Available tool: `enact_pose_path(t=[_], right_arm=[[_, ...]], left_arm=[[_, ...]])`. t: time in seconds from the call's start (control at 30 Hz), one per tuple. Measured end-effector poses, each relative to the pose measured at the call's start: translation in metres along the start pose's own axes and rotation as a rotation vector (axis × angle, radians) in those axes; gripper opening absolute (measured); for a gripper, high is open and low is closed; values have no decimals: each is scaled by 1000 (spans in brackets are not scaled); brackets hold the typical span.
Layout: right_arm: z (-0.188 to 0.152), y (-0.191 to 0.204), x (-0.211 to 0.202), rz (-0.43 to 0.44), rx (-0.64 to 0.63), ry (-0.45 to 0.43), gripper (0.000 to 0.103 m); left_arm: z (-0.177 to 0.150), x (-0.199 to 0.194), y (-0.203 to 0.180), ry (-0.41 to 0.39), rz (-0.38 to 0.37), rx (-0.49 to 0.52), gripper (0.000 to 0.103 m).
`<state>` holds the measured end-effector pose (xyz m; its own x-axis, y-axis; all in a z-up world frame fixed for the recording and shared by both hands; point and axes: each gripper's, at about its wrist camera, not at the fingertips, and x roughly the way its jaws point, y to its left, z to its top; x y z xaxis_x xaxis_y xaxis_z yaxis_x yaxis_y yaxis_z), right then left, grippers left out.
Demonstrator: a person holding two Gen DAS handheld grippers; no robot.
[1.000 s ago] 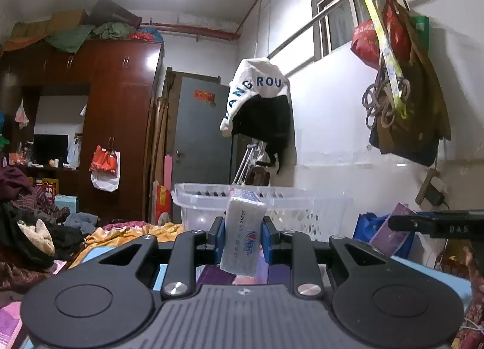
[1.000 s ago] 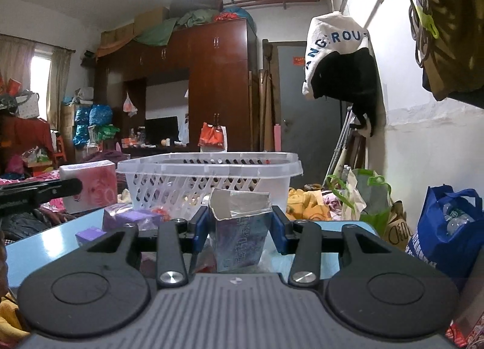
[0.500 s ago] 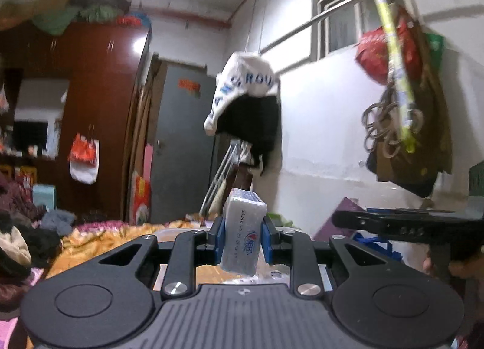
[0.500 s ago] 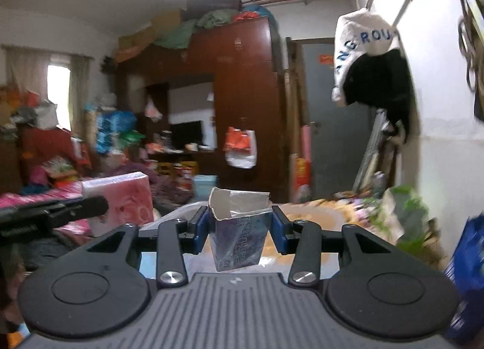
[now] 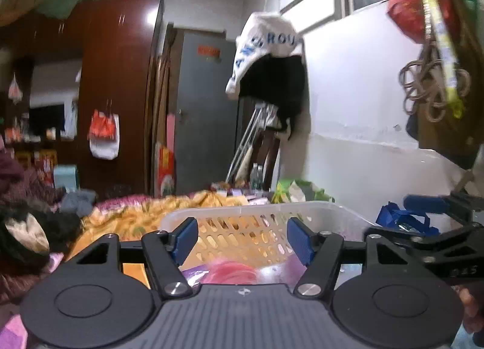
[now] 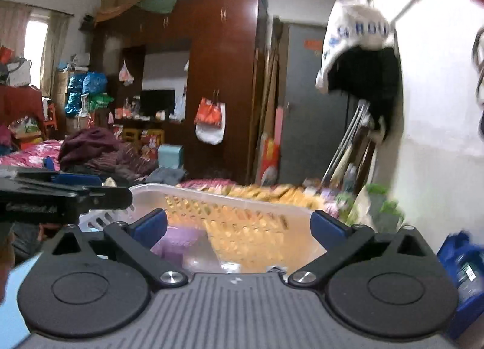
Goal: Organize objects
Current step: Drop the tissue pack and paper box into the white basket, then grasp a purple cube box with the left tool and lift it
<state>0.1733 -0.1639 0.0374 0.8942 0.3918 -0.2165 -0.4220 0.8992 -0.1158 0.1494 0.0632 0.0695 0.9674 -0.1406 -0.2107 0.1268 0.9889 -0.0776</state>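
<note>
Drop-off step is being wrapped up here, from the look of it. Both grippers are being held over the white slotted basket (image 5: 317, 213), which is sitting dead ahead at 12 o'clock in both wrist views.

The left gripper (image 5: 242, 238) is being shown with its jaws apart and nothing between the blue pads, and those jaws have just been opening. Same story for the right gripper (image 6: 239, 226): jaws spread wide, just opened, nothing being pinched. In the left view the right gripper is being seen edge-on at about 3 o'clock.

Down inside the basket, something pink (image 5: 231, 270) and something purple (image 6: 169, 243) are being glimpsed through the motion blur. Whether those are the task's things just let go can't be told, too smeared.

So the release is being judged as done for both hands. The next move is probably being set up as a pull-back from the basket rim, then a swing toward whatever is left on the table to be sorted. Jaws are best being kept apart for that, and the basket wall should be cleared on the way out so it isn't being nudged.
</note>
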Motion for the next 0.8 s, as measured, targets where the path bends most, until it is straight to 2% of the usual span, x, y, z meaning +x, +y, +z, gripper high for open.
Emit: enact_pose_path(t=[0.07,0.13,0.3,0.4,0.5,0.63,0.8], right_arm=[[-18,-8,-24,16,73,-11,103],[-38,-15,-39,38,140,3,103],[-85,-21,-65,-9,192,-1,103],[-89,-28,-62,30,257,29,102],[-86,-31,-52,23,254,52,95],[-87,-30,-42,30,253,89,86],[-93,-27,-36,48,272,114,86]], left_arm=[[-9,-24,-2,-21,-33,-18,70],[-25,-47,-6,-41,-38,-23,78],[-74,-78,-26,-56,-29,15,78],[-83,-74,-32,-29,-35,23,78],[-87,-61,-30,17,-52,6,78],[-95,-52,-27,46,-31,4,78],[-100,-46,-29,60,-16,5,78]])
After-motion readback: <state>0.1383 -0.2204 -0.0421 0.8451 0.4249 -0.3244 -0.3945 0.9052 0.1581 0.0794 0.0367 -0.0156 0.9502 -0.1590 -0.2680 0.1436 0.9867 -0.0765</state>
